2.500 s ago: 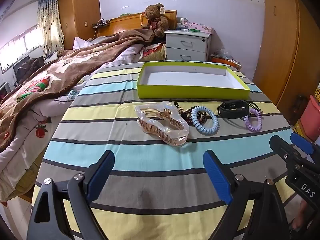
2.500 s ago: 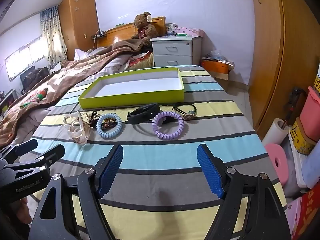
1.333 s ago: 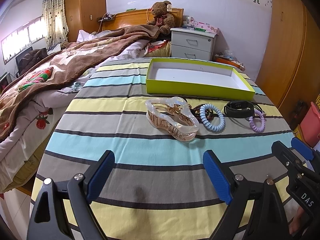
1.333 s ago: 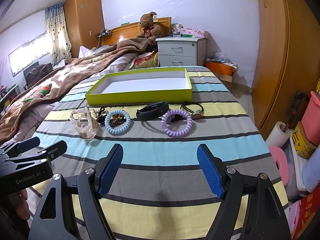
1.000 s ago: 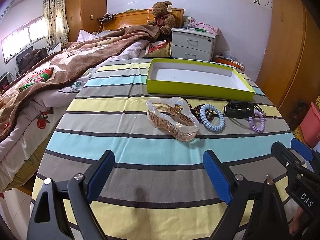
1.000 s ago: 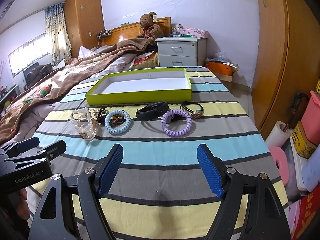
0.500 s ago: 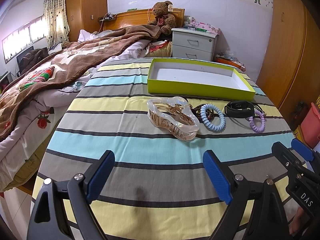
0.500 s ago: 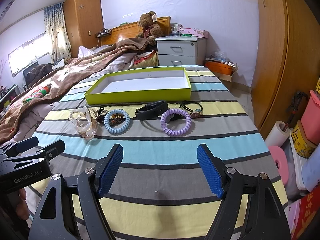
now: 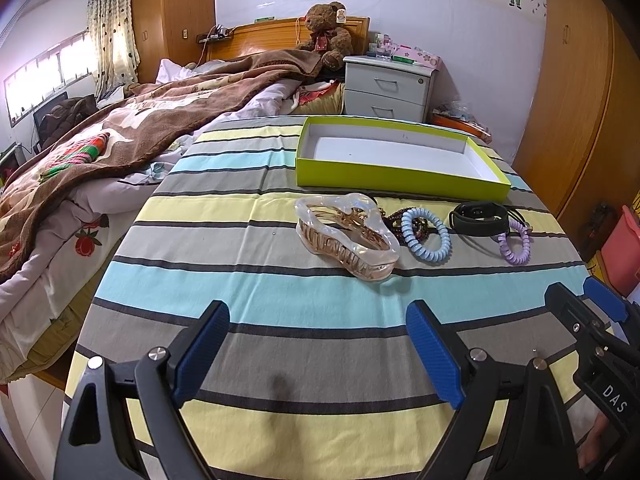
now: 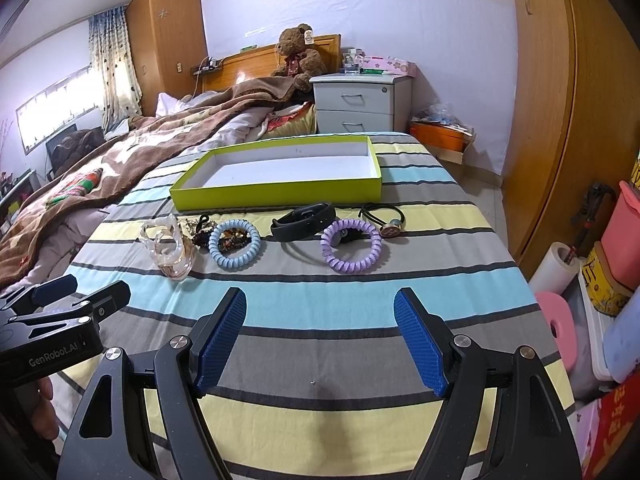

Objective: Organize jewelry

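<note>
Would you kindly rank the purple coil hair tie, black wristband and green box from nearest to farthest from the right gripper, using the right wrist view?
From the right gripper:
1. Purple coil hair tie, just ahead, slightly right.
2. Black wristband, behind it, slightly left.
3. Green box, farthest back.

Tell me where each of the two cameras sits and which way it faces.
Left wrist view: sits on the left tongs, looks across the striped tablecloth at the clear hair claw and green tray; own open blue-padded fingers show, right tongs at the right edge.
Right wrist view: sits on the right tongs, faces the purple coil hair tie; own open fingers show, left tongs at the lower left.
Shared: tray, hair claw, blue coil hair tie, black band, teddy bear.
</note>
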